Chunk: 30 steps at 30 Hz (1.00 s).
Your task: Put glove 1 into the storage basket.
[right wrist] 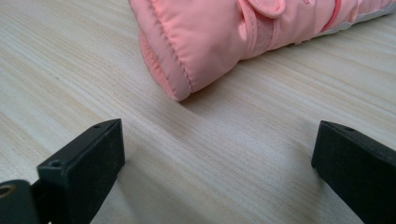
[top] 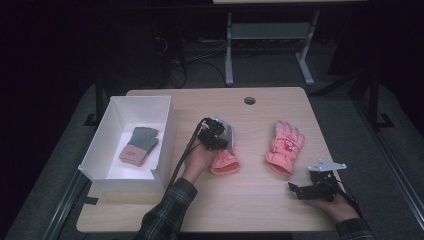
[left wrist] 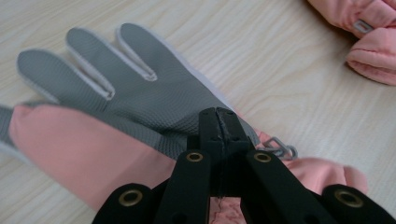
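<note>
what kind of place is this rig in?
Likely a lab or office data-collection room: a plain wooden desk with a cable hole, loose cables on the floor behind it, and the metal legs of a stand. The surroundings are dark.

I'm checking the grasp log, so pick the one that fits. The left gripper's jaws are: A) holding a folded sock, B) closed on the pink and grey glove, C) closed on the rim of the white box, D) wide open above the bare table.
B: in the left gripper view the left gripper has its jaws pressed together on the pink and grey glove, which lies on the wooden table.
</note>
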Tool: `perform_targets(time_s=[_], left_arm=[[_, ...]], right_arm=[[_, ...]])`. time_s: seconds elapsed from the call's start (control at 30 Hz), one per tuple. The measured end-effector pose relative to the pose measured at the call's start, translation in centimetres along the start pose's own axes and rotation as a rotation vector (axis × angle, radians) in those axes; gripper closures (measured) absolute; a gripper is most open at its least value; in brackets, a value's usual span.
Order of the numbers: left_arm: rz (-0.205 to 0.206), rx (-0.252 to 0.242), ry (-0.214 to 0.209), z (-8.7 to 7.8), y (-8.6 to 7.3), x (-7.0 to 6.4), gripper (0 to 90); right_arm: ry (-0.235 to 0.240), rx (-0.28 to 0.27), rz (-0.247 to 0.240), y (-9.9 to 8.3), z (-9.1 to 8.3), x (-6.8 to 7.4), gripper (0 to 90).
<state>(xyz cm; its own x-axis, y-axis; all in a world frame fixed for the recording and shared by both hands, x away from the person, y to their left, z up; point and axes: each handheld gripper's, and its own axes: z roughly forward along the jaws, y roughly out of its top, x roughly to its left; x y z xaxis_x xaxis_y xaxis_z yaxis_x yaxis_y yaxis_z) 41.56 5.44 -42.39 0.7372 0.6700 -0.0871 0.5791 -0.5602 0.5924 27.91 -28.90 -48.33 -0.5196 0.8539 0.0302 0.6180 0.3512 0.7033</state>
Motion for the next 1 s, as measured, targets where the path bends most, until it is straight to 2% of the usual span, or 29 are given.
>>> perform_targets(time_s=[0.13,0.23,0.47,0.67,0.77,0.93,1.0], left_arm=[[0.012,-0.018,-0.024,-0.4,0.1,-0.5,89.6],[0.04,-0.027,-0.031,-1.2,-0.1,-0.9,89.6],[0.062,-0.036,-0.037,-2.9,-1.7,-1.5,89.6],[0.074,0.004,-0.048,-2.1,-2.8,-1.1,89.6],[0.079,0.01,-0.078,-1.8,-2.9,-1.3,89.6],[0.102,0.013,-0.134,-1.4,-2.8,-2.7,89.6],[0.126,0.02,-0.157,-1.2,-2.7,-3.4,89.7]], right_arm=[[0.0,0.0,-0.001,0.0,0.0,0.0,2.1],[0.0,0.0,-0.001,0.0,0.0,0.0,2.1],[0.0,0.0,-0.001,0.0,0.0,0.0,2.1],[0.0,0.0,-0.001,0.0,0.0,0.0,2.1],[0.0,0.0,-0.001,0.0,0.0,0.0,2.1],[0.0,0.0,-0.001,0.0,0.0,0.0,2.1],[0.0,0.0,-0.001,0.0,0.0,0.0,2.1]])
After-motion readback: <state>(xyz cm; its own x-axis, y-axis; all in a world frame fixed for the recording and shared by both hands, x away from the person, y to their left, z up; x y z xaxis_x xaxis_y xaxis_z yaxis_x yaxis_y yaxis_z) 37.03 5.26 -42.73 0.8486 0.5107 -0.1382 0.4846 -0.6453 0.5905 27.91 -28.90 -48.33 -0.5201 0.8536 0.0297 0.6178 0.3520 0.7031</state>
